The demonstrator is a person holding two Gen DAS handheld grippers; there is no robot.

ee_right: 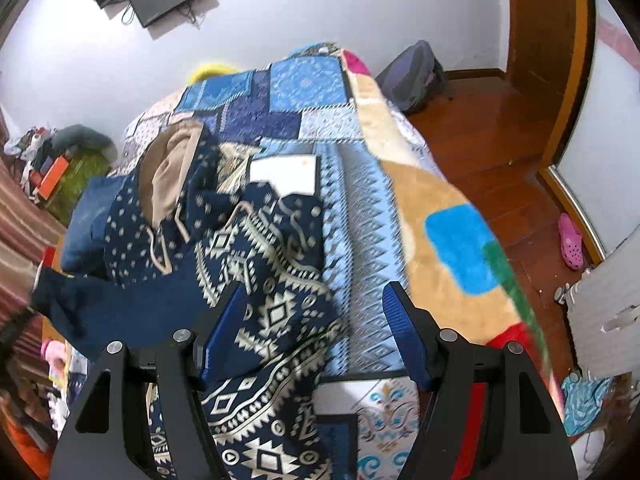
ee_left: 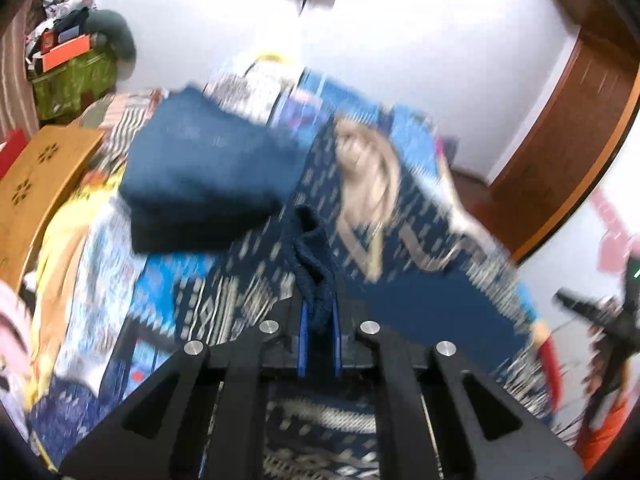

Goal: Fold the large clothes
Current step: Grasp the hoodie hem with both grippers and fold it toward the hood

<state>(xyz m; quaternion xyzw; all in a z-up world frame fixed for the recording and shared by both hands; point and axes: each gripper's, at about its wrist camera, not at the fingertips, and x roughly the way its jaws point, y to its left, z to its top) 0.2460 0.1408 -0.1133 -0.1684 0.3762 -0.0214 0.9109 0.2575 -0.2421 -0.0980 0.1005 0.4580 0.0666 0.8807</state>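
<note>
Pinching the navy ribbed cuff (ee_left: 316, 276) of the navy-and-cream patterned hoodie (ee_right: 264, 280), the left gripper (ee_left: 319, 332) is clamped; the right gripper (ee_right: 316, 336) gapes wide, holding nothing, above the blue patchwork bedspread (ee_right: 304, 96).

Motion blur smears the patterned hoodie (ee_left: 360, 200) and bedspread (ee_left: 120, 264) beyond reading.

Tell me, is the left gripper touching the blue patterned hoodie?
Touching. The left wrist view shows the left gripper pinching the hoodie's dark ribbed edge.
</note>
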